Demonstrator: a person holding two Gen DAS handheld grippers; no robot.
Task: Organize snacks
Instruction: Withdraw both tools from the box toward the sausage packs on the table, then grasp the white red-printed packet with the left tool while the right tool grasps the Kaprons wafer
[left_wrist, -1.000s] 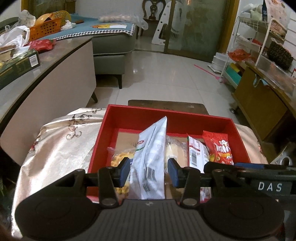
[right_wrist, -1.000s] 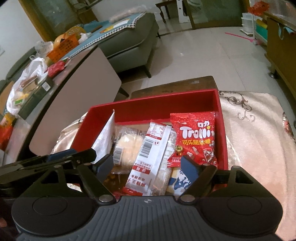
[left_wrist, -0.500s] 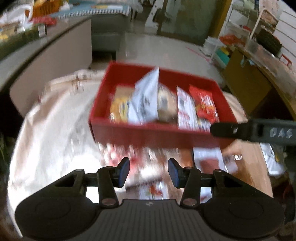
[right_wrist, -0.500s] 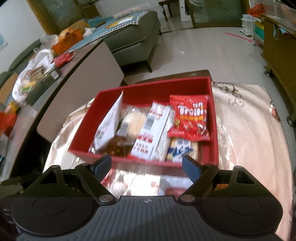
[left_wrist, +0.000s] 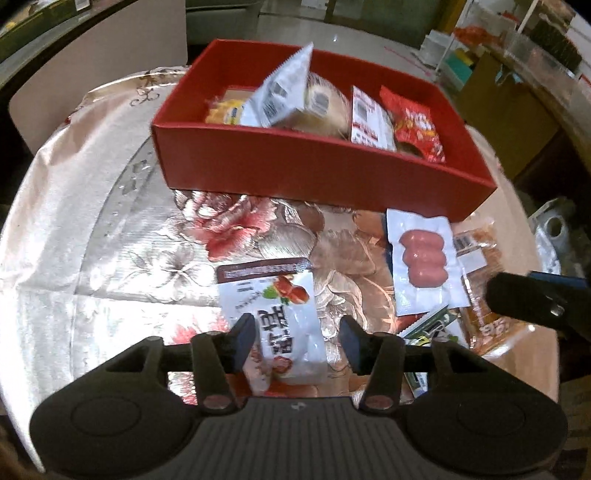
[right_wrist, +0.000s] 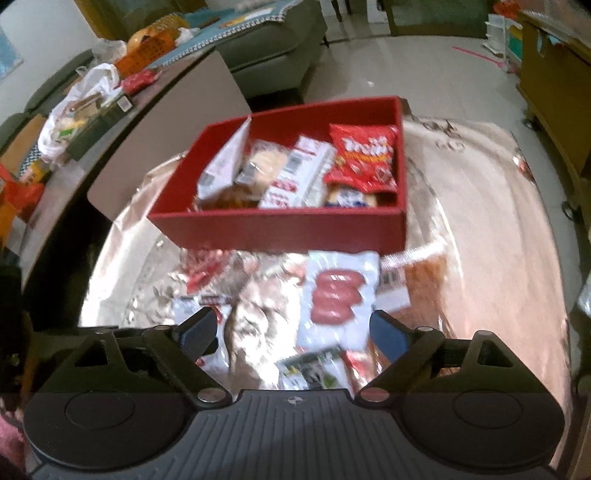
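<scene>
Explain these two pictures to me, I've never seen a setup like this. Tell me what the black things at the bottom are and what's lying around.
Each picture is taken by a camera on a hand-held gripper, looking along its two fingers. A person holds one in each hand. The left gripper hovers open over a white snack packet; its jaws have just been opening. The right gripper, also just opening, holds nothing above a sausage pack. Both packs lie on a flowered tablecloth, in front of a red box already filled with snacks.

Left gripper (left_wrist: 297, 341), jaws just widening, hangs over the white date packet (left_wrist: 282, 314), red box (left_wrist: 303, 162) of snacks beyond.
</scene>
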